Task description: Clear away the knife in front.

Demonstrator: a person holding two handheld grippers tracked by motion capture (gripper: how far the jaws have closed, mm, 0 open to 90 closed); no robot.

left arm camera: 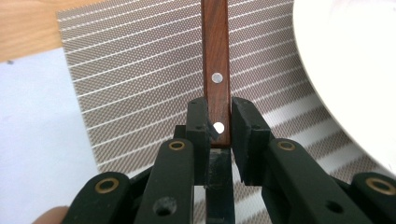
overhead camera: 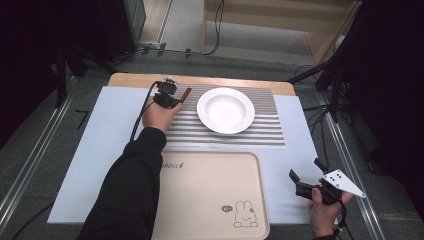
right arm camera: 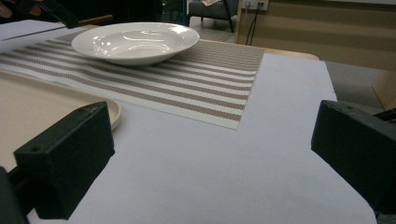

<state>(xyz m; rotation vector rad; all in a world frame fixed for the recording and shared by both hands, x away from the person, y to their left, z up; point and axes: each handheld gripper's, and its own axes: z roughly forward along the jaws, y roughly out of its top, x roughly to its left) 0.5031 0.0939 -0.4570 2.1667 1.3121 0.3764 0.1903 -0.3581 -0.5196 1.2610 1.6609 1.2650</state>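
Nearest the high camera, a beige tray (overhead camera: pixel 210 195) with a rabbit drawing, lying at 6 o'clock on the white sheet (overhead camera: pixel 95 165). Beyond it a striped placemat (overhead camera: pixel 265 125), and on that, toward 12 o'clock, a white plate (overhead camera: pixel 226 110), empty.

At 10 o'clock of the plate, the left gripper (overhead camera: pixel 172 101), pressed shut on a wooden handle (overhead camera: pixel 186 93). Seen in the left gripper view: the handle (left arm camera: pixel 216 60), brown with two silver rivets, pinched at its near end between both pads and pointing straight to 12 o'clock over the placemat (left arm camera: pixel 140 84), with the plate's rim (left arm camera: pixel 345 70) just beside it at 3 o'clock. Cannot tell what tool the handle belongs to, nor whether its far end rests on the mat.

At 4 o'clock of the tray, off its corner, the right gripper (overhead camera: pixel 305 176), jaws spread wide and holding nothing. In the right gripper view, both pads well apart above bare white sheet (right arm camera: pixel 224 168), plate (right arm camera: pixel 135 42) far off at 11 o'clock.
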